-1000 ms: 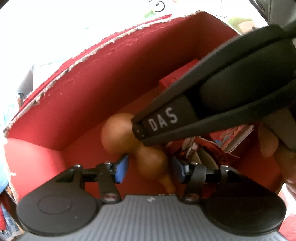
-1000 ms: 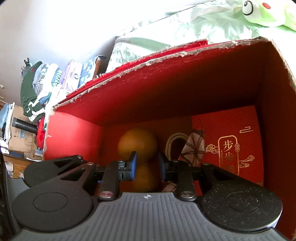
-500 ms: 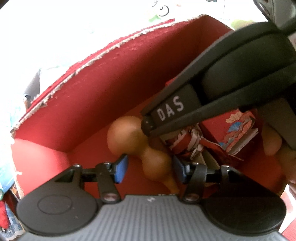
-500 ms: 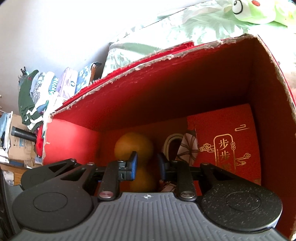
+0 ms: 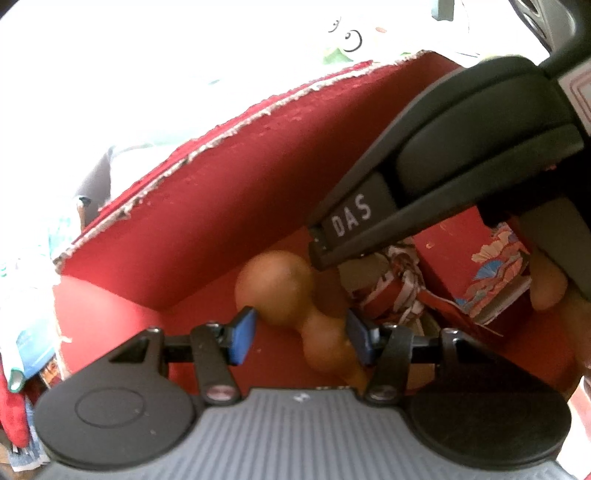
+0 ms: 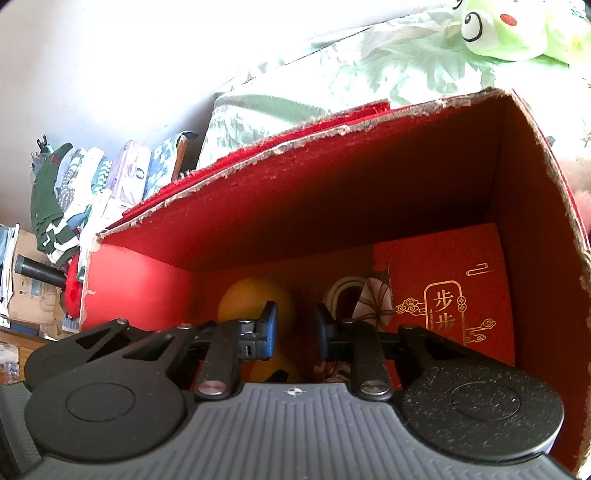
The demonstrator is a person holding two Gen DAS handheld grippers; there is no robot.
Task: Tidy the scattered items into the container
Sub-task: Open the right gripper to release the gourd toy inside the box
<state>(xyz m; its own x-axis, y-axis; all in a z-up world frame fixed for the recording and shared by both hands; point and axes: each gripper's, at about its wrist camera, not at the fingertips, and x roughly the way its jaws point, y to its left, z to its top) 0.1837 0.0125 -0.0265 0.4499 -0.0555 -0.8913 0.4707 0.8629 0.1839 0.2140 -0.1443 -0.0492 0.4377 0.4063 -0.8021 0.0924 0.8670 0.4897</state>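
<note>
A tan gourd (image 5: 291, 306) lies on the floor of the red box (image 5: 221, 206). My left gripper (image 5: 301, 338) hangs open above it, blue pads either side and clear of it. My right gripper (image 6: 293, 328) is open and empty over the box, with the gourd (image 6: 255, 299) below and behind its fingers. Its black body (image 5: 461, 158) crosses the left wrist view at upper right. A red booklet with gold characters (image 6: 447, 295) leans on the box's right side. A patterned bundle (image 5: 395, 284) and a white cord (image 6: 341, 291) lie beside the gourd.
The box's torn far rim (image 6: 332, 129) stands in front of green floral bedding (image 6: 369, 66) with a green frog plush (image 6: 506, 29). Folded clothes (image 6: 74, 184) and a cardboard carton (image 6: 33, 291) are stacked at left. Fingers of a hand (image 5: 546, 284) show at right.
Both grippers have risen and drawn back from the box floor. The right gripper's fingers have spread apart and the gourd stays lying in the box.
</note>
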